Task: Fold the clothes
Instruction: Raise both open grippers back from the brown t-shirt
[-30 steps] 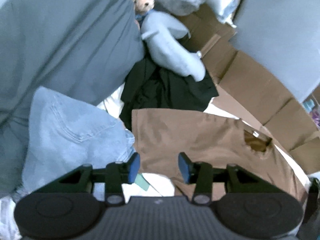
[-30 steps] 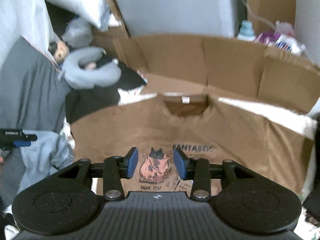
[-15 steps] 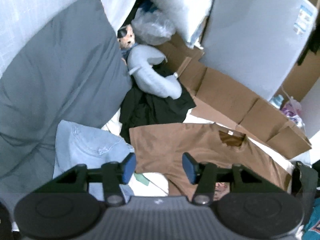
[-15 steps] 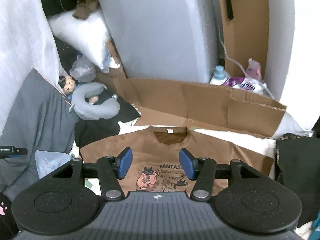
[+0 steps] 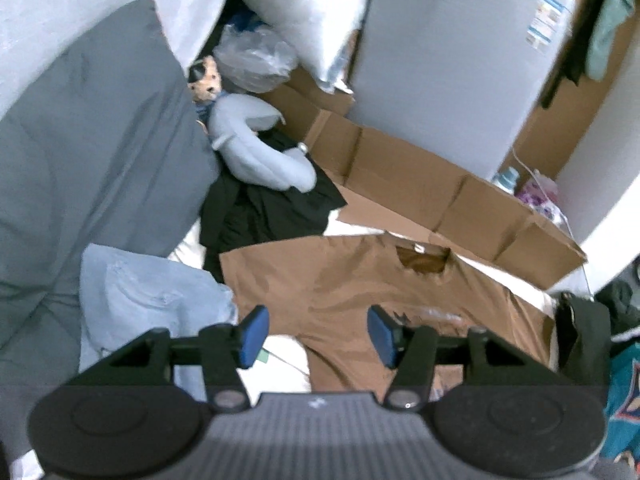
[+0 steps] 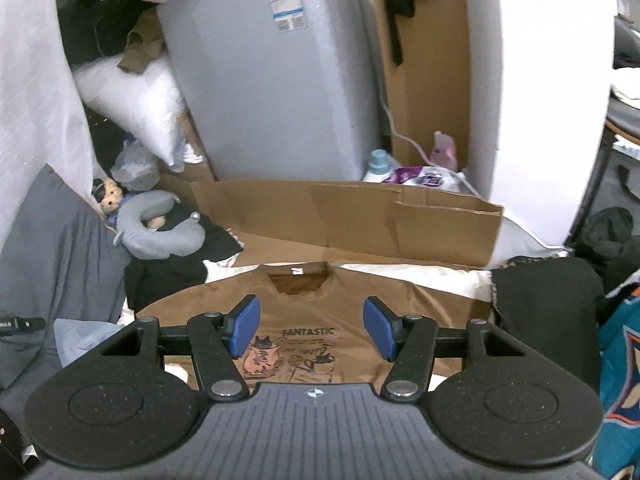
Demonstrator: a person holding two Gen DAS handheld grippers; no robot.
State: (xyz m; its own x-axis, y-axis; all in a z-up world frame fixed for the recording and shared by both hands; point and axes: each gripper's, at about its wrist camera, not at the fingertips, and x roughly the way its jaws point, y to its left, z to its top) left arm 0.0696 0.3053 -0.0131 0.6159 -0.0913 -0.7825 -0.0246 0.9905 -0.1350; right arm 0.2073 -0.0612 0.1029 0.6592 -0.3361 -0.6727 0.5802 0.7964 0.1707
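Both tools have risen away from the brown T-shirt (image 6: 352, 304), which lies flat, print up, before the cardboard box (image 6: 360, 216). Left tool (image 5: 316, 334) stands wide and empty; right tool (image 6: 311, 334), also empty, is opening.

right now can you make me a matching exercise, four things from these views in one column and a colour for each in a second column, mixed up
Things:
1. T-shirt with the cat print
2. neck pillow
3. jeans
4. gripper pads

Colours:
a. light blue denim
b. bright blue
c. brown
d. pale grey

Pairs: 1-c, 2-d, 3-a, 4-b
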